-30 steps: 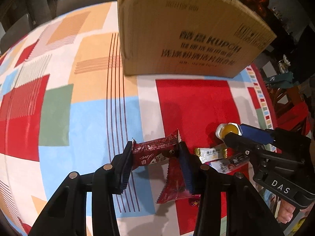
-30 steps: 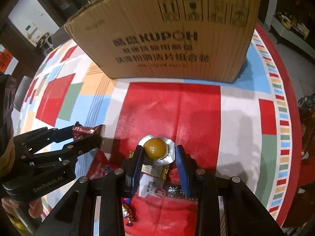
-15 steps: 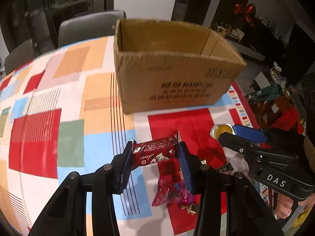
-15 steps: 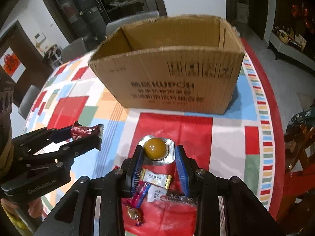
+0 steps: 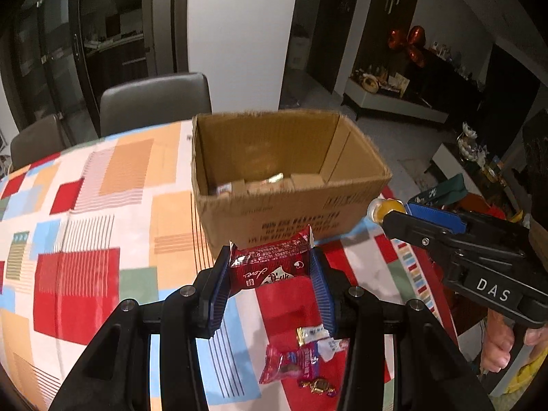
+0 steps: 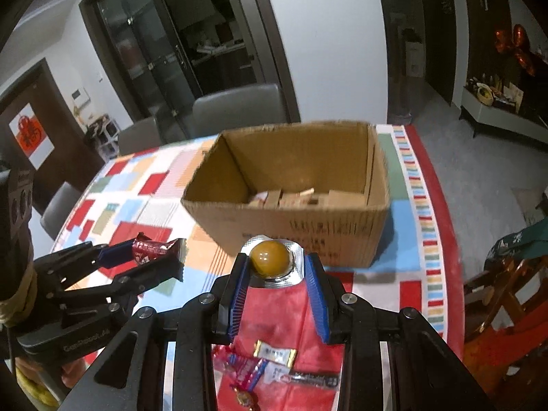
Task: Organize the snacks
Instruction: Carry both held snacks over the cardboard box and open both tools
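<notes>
My left gripper [image 5: 270, 267] is shut on a red snack packet [image 5: 270, 263] and holds it above the table, just short of the open cardboard box [image 5: 284, 205]. My right gripper [image 6: 275, 267] is shut on a foil blister with an orange-yellow ball [image 6: 270, 257], also raised in front of the box [image 6: 291, 205]. The box holds several wrapped snacks on its floor. In the right wrist view the left gripper [image 6: 161, 253] shows at the left with its red packet [image 6: 150, 248]. The right gripper [image 5: 397, 212] shows at the right in the left wrist view.
Several loose wrapped sweets [image 5: 304, 359] lie on the colourful patchwork tablecloth [image 5: 85, 239] below the grippers, also in the right wrist view [image 6: 270, 366]. Grey chairs [image 5: 154, 102] stand behind the round table. Wooden chairs [image 6: 496, 291] stand at the right.
Both grippers have risen well above the table with their snacks held, so the open top and inside of the box now show. The loose sweets stay on the cloth.
</notes>
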Demonstrator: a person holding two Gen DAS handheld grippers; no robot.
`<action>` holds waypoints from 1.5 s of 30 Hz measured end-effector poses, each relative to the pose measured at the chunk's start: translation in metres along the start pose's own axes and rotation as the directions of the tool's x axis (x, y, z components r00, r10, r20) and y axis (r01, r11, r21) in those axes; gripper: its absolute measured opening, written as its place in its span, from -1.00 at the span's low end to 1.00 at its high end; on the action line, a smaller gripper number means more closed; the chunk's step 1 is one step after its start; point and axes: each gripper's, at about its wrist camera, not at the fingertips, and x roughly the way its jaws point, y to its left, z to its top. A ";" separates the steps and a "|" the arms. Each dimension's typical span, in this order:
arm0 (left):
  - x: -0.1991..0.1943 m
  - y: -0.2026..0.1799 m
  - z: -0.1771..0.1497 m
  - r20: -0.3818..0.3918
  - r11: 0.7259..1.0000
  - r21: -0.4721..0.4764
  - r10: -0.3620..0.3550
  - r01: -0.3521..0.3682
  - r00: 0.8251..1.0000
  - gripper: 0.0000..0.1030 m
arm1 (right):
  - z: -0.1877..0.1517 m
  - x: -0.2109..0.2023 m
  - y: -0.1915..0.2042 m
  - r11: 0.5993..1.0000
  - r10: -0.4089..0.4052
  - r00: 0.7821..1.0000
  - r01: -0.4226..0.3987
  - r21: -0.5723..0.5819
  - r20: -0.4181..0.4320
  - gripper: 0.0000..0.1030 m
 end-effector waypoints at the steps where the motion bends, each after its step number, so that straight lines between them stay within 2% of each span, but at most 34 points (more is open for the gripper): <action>1: -0.001 0.000 0.003 0.005 1.000 0.002 0.000 0.000 1.000 -0.15 | 0.004 -0.002 -0.001 1.000 0.000 1.000 0.000 -0.001 0.007 -0.33; 6: -0.008 0.000 0.025 0.054 1.000 0.007 0.006 -0.006 0.999 -0.15 | 0.019 -0.004 -0.001 1.000 -0.001 0.999 0.001 -0.007 0.032 -0.33; 13: -0.002 0.002 0.047 0.077 1.000 0.019 0.004 -0.005 0.997 -0.15 | 0.038 -0.002 -0.001 0.999 -0.003 0.998 0.006 -0.042 0.070 -0.33; 26: 0.042 0.010 0.076 0.091 0.999 0.043 0.008 -0.012 0.996 -0.13 | 0.064 0.035 -0.018 0.999 -0.004 0.997 0.008 -0.045 0.076 -0.33; 28: 0.050 0.010 0.081 0.093 0.999 0.044 0.019 -0.023 0.995 -0.05 | 0.067 0.040 -0.021 0.999 -0.004 0.997 0.008 -0.043 0.078 -0.32; 29: 0.053 0.009 0.083 0.096 0.998 0.044 0.034 -0.038 0.995 0.09 | 0.068 0.041 -0.022 0.999 -0.007 0.996 0.011 -0.042 0.084 -0.30; 30: 0.056 0.009 0.084 0.101 0.998 0.046 0.048 -0.053 0.994 0.15 | 0.069 0.042 -0.023 0.999 -0.015 0.996 0.018 -0.041 0.086 -0.20; 34: 0.054 0.006 0.079 0.123 0.994 0.064 0.079 -0.087 0.989 0.27 | 0.068 0.043 -0.028 0.998 -0.040 0.996 0.043 -0.038 0.081 -0.15; 39: 0.038 0.001 0.065 0.132 0.993 0.065 0.086 -0.096 0.987 0.30 | 0.055 0.037 -0.030 0.999 -0.028 0.998 0.030 -0.039 0.055 -0.15; 45: 0.014 -0.003 0.035 0.152 0.996 0.018 0.082 -0.086 0.985 0.36 | 0.035 0.019 -0.022 0.997 -0.017 0.999 0.020 -0.075 0.039 -0.15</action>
